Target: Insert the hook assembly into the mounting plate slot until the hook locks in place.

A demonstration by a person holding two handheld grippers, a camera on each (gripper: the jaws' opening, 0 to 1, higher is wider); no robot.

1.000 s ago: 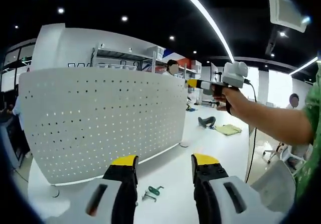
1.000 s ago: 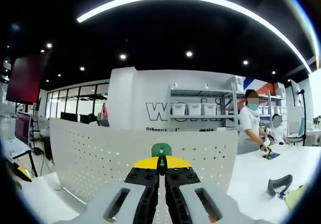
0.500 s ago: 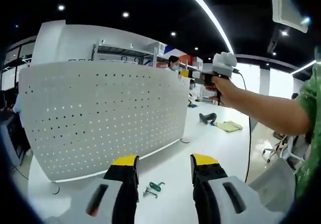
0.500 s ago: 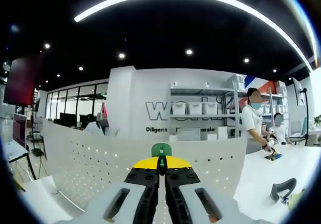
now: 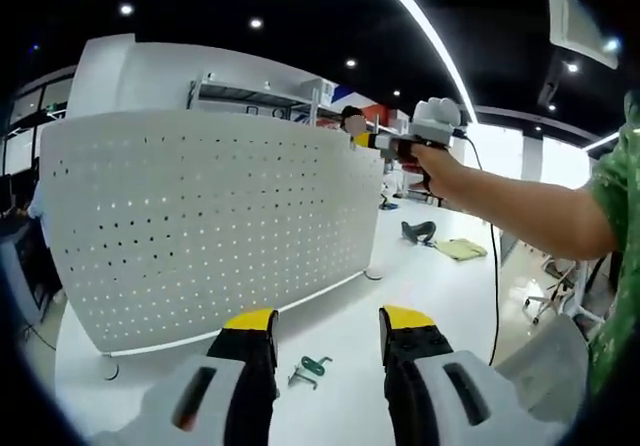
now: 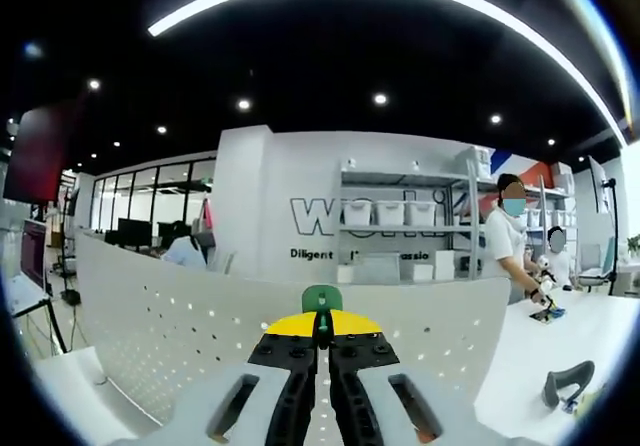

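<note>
A white perforated metal mounting plate (image 5: 210,221) stands upright on the white table (image 5: 420,286), with bare tabletop open before it. Two small green hook pieces (image 5: 308,370) lie just before its lower edge, between the left gripper's (image 5: 327,331) parted jaws. The right gripper (image 6: 322,332), near the plate's top edge, is clamped on one green hook assembly (image 6: 322,299).

The left hand-held gripper (image 5: 326,326) has yellow-tipped black jaws on pale grey housings with dark slots. The right hand-held gripper (image 6: 322,328) looks the same; a black cable (image 5: 493,266) hangs from it. The person wears a green patterned short sleeve (image 5: 618,206).
</note>
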